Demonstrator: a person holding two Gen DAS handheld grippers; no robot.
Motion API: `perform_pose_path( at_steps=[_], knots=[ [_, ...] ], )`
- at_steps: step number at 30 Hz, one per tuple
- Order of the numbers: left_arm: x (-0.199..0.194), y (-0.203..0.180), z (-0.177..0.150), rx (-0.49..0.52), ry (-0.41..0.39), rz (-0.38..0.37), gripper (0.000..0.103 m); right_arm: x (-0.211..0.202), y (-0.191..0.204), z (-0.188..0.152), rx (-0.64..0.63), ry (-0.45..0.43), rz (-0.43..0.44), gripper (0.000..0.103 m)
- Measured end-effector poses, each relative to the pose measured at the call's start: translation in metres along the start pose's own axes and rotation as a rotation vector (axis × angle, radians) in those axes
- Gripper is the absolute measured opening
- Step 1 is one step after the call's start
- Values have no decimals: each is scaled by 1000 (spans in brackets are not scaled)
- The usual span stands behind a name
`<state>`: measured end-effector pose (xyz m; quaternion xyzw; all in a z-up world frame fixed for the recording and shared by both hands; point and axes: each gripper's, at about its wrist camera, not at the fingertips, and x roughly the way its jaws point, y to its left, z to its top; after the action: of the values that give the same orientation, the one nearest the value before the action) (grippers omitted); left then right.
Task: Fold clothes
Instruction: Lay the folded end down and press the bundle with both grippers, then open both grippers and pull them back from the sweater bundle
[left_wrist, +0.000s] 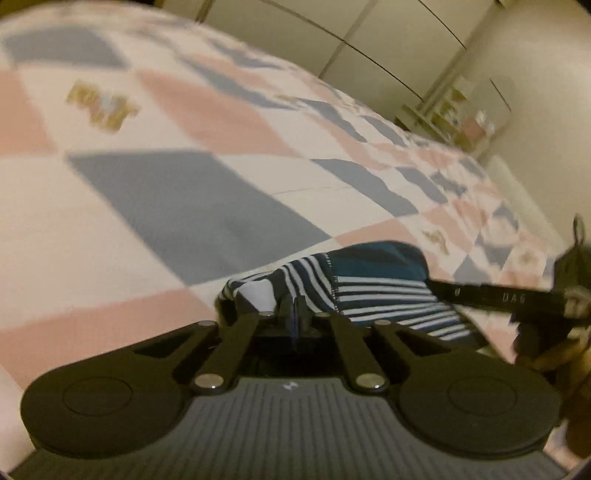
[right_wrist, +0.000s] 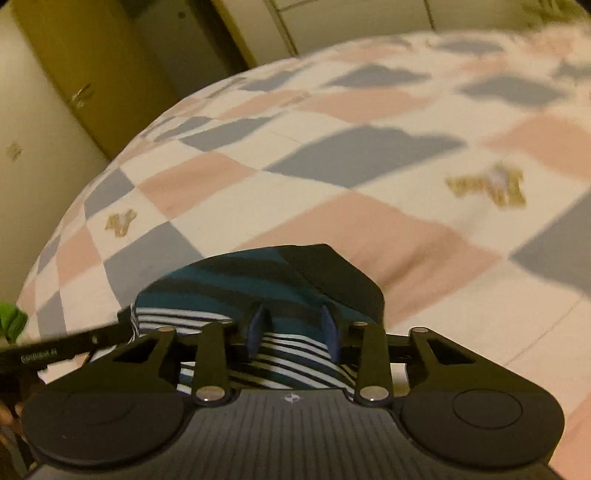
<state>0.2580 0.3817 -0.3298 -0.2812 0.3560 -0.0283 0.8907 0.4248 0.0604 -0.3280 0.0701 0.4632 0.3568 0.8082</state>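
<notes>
The left gripper (left_wrist: 293, 314) pinches the striped garment (left_wrist: 369, 291) at one edge, likely to carry a fold. The right gripper (right_wrist: 293, 332) hovers over it on the bed (right_wrist: 369, 229), fingers spread, apparently to take hold.

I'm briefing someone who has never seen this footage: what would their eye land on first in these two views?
First, the dark striped garment, navy, teal and white, bunched on the bed close before both cameras. Next, the checked quilt of pink, grey-blue and white squares filling the rest of each view. The left gripper is shut on the cloth, while the right gripper stands open over the stripes.
</notes>
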Motion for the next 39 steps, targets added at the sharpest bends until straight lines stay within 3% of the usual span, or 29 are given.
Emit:
perform_pose_path(
  at_steps=[2, 5, 9, 12, 17, 20, 25, 28, 31, 34, 37, 39],
  knots=[
    [-5, -1, 3, -15, 4, 12, 3, -5, -10, 1, 68, 1, 29, 34],
    [-27, -19, 4, -19, -16, 21, 2, -33, -9, -6, 89, -46, 0, 39],
    [-70, -44, -17, -48, -22, -91, 6, -83, 6, -28, 44, -77, 30, 39],
    [-94, -67, -46, 15, 1, -99, 6, -116, 27, -52, -36, -75, 46, 39],
    [-87, -88, -94, 130, 91, 36, 6, -116, 33, -99, -130, -11, -24, 38],
    [-81, -92, -105, 130, 104, 78, 5, -113, 34, -122, -171, 27, -65, 39],
    [-81, -96, -113, 108, 131, 119, 4, -112, 37, -119, -189, 63, -78, 41],
    [-75, -96, -113, 72, 154, 152, 3, -105, 32, -122, -194, 71, -80, 47],
    [-77, -108, -98, 5, 207, 229, 3, -107, 26, -111, -110, 107, -67, 54],
    [-82, -125, -88, -20, 256, 316, 4, -120, 23, -104, -31, 114, -35, 54],
    [-87, -140, -84, -33, 295, 388, 15, -133, 20, -104, 12, 108, -9, 58],
    [-89, -149, -84, -30, 317, 439, 29, -138, 16, -106, 30, 111, 2, 62]
  ],
)
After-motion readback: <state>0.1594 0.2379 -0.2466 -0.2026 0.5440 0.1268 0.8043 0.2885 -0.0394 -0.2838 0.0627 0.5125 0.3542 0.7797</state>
